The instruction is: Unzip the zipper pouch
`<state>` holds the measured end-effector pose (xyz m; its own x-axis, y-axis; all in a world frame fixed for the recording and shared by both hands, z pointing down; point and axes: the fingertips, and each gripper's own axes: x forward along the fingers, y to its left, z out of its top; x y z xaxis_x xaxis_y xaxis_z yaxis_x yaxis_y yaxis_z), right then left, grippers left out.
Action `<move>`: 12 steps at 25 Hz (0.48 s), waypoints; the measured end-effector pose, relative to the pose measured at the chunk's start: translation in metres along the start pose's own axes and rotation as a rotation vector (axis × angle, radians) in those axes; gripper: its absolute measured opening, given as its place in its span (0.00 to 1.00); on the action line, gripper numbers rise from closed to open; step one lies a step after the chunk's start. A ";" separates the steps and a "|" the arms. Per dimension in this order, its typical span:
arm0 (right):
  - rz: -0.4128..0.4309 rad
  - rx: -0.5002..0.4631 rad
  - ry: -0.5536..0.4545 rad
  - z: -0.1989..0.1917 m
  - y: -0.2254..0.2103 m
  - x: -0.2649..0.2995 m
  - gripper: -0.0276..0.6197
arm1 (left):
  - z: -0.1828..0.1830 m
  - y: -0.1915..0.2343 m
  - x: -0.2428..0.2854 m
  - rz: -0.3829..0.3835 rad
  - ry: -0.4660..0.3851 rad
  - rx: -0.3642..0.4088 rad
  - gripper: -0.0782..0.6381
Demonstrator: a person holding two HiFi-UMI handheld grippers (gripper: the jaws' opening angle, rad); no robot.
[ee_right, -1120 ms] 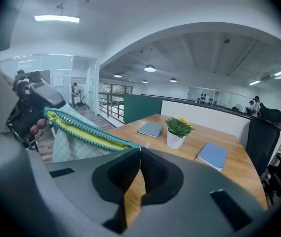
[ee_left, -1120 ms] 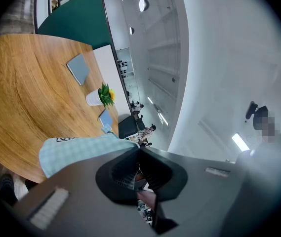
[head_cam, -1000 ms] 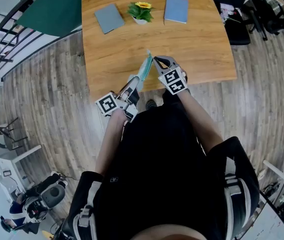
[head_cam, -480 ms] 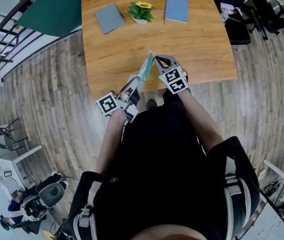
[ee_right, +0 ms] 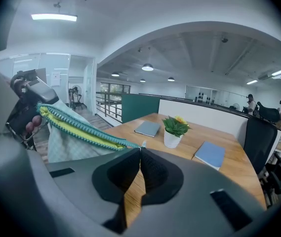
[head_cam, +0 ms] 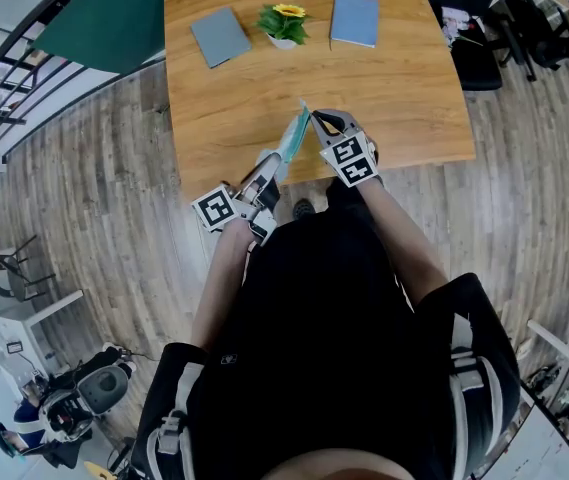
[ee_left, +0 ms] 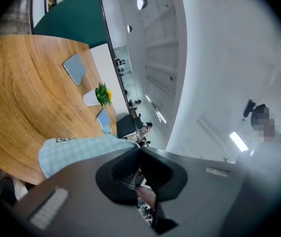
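Left tongs (head_cam: pixel 267 168) pinch the pouch (head_cam: pixel 291 140) by its cloth corner, low-left of centre in head view; right tongs (head_cam: pixel 316 120) pinch the zipper (ee_right: pixel 76 125) end, up-right of it. Pouch hangs over the surface (head_cam: pixel 404 88) near its edge, long axis between them; the pull probably must travel toward left tongs.

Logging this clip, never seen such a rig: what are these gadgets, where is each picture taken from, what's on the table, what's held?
A person holds a two-fingered gripper in each hand. One picture looks down from a head camera; the other two come from cameras riding on the grippers. The left gripper and right gripper, fingers closed, hold a pale teal checked fabric zipper pouch by opposite ends over the near edge of the wooden table. On it lie two grey-blue notebooks and a white-potted plant with a yellow flower.
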<state>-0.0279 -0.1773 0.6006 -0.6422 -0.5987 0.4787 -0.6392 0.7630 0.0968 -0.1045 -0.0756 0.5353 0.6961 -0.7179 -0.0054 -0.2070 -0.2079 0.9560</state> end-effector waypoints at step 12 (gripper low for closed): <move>-0.013 0.011 0.005 -0.001 -0.004 0.000 0.05 | -0.001 -0.006 0.000 -0.016 0.026 0.020 0.11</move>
<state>-0.0246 -0.1801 0.6007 -0.6319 -0.6069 0.4820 -0.6518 0.7526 0.0931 -0.1026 -0.0742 0.5296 0.7173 -0.6966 -0.0126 -0.2089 -0.2324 0.9499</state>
